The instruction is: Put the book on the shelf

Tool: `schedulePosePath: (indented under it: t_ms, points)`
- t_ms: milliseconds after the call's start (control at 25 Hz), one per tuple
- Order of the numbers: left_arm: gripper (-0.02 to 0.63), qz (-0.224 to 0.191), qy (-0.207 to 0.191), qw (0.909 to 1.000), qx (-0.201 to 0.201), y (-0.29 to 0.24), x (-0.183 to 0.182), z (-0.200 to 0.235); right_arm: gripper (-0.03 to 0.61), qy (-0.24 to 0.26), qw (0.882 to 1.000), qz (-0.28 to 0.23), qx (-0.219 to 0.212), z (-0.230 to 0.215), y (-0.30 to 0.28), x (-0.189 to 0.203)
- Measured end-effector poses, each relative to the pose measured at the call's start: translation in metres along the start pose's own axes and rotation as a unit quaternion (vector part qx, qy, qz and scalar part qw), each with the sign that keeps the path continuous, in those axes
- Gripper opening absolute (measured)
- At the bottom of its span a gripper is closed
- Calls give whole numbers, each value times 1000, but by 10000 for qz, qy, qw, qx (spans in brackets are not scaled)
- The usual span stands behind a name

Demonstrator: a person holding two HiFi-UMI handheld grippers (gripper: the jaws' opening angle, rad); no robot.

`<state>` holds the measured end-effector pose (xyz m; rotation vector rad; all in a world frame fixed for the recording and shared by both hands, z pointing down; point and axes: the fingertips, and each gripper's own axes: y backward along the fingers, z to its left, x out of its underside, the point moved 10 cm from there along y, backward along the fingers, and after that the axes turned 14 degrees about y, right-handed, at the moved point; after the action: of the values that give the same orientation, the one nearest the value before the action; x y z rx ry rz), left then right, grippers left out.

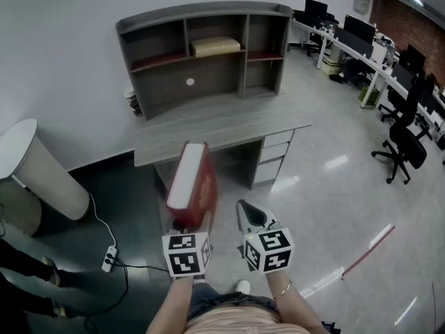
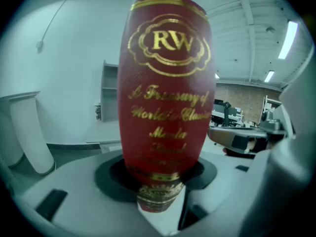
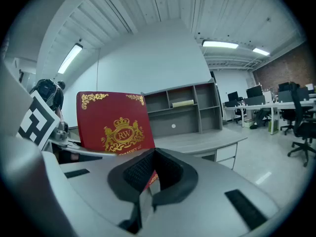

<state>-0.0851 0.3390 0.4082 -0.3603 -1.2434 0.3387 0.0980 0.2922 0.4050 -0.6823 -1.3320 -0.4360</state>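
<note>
Left claw (image 1: 189,225) is gripping red book (image 1: 195,179) by its lower end, centre frame; right claw (image 1: 252,214) sitting closed, empty. Top-heavy book risks pivoting loose before shelf (image 1: 208,61).
</note>
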Motion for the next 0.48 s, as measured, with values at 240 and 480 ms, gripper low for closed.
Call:
schedulePosePath:
  t_ms: [240,480]
  points:
    - [232,78,49,10000,-39,7,8,-19,9,-90,9998,154,-28,-10,24,12]
    - [232,31,48,10000,-2,-1,10,-39,8,-108,9998,182,5,-29,37,22]
